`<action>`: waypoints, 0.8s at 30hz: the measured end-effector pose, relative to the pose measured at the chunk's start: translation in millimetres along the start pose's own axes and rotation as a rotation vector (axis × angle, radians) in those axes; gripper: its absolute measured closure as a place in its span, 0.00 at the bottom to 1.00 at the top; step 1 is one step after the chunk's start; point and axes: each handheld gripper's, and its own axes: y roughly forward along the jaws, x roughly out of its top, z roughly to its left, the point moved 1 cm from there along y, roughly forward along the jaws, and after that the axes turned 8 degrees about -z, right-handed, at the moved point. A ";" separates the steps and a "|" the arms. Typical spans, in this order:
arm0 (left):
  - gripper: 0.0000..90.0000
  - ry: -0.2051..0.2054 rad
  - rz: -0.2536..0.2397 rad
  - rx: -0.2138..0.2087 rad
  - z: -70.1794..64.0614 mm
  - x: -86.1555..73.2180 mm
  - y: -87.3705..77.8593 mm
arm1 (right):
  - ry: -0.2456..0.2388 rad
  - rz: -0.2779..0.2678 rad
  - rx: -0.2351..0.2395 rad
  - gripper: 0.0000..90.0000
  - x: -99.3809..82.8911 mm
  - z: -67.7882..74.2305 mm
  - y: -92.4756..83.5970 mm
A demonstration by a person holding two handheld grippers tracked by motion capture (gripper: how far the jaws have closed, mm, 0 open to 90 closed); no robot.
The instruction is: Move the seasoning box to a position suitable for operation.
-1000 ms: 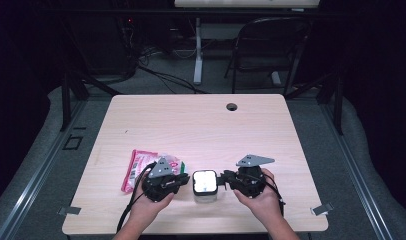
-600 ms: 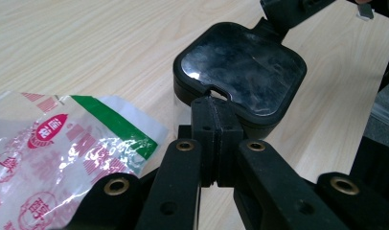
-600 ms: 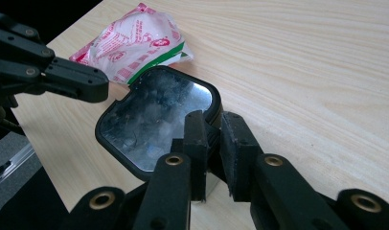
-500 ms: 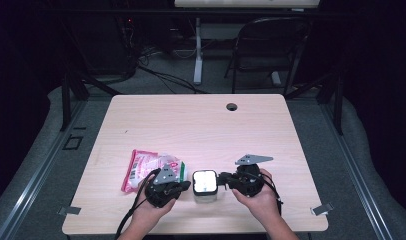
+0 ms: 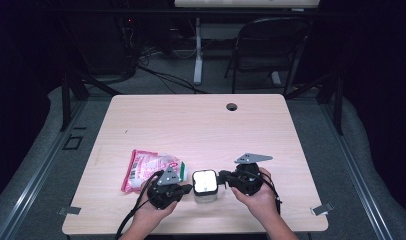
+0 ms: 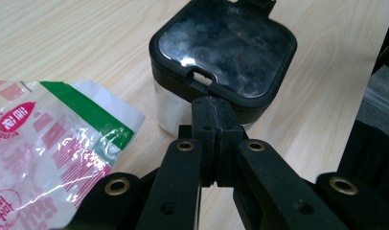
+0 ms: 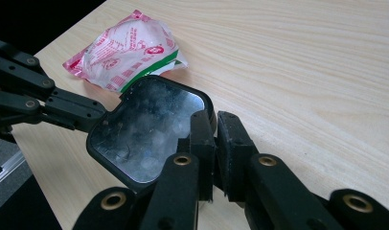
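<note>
A small clear container (image 5: 204,182) with a black-rimmed lid (image 6: 226,43) stands near the table's front edge. My left gripper (image 5: 188,188) meets it from the left. In the left gripper view that gripper (image 6: 215,120) is shut, pads pressed together, with its tips against the lid's near rim. My right gripper (image 5: 222,176) comes in from the right. Its jaws (image 7: 215,132) have just been closing and stand almost together on the lid's edge (image 7: 144,129), which runs into the narrow gap. A pink, white and green bag (image 5: 146,167) lies left of the container.
The light wooden table (image 5: 191,125) has a round cable hole (image 5: 232,106) at its far edge. Beyond it on the floor are a dark chair (image 5: 266,45) and cables. The bag (image 7: 125,52) lies just behind the left gripper's arms (image 7: 63,108).
The left gripper's jaws have come together and the hand has slid slightly toward the front edge. The right gripper has narrowed on the lid. Container and bag stay put.
</note>
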 end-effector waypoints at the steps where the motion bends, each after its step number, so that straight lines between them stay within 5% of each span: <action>1: 1.00 0.003 0.002 0.001 -0.2 -0.5 0.9 | 0.008 -0.005 0.000 0.95 -0.3 0.4 0.4; 24: 1.00 -0.012 -0.037 0.000 -1.3 3.2 -2.6 | 0.005 -0.014 -0.005 0.95 -2.2 0.3 -0.7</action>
